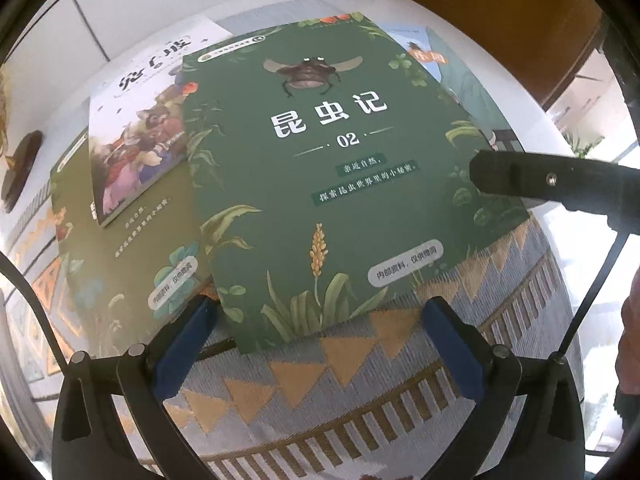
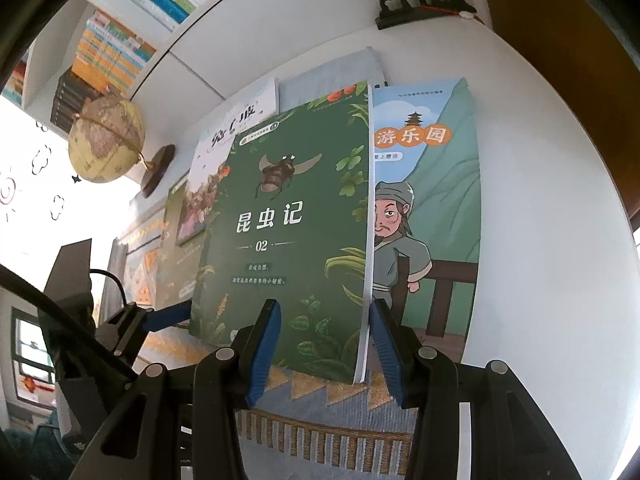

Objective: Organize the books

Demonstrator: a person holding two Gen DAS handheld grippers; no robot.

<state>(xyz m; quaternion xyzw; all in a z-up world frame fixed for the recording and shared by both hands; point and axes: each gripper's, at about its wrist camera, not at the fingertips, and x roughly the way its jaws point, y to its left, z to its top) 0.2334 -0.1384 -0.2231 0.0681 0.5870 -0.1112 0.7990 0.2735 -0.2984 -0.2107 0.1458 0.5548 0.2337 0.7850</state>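
Observation:
A dark green book with a beetle on its cover point(image 1: 320, 184) point(image 2: 296, 232) tops a loose pile on a patterned cloth point(image 1: 320, 400). My right gripper point(image 2: 325, 306) is shut on the book's right-hand edge, one blue pad on the cover and the other at the white page edge, which is tilted up. The right gripper's black finger point(image 1: 500, 176) shows over that edge in the left wrist view. My left gripper point(image 1: 320, 308) is open, its fingers either side of the book's near corner without touching it.
Under the green book lie a white book with animals point(image 1: 136, 152), an olive-green book point(image 1: 120, 248) and a blue book with a cartoon man point(image 2: 432, 208). The white round table point(image 2: 540, 240) also carries a globe point(image 2: 106, 140) and a black stand point(image 2: 424, 0). Bookshelves point(image 2: 120, 40) stand behind.

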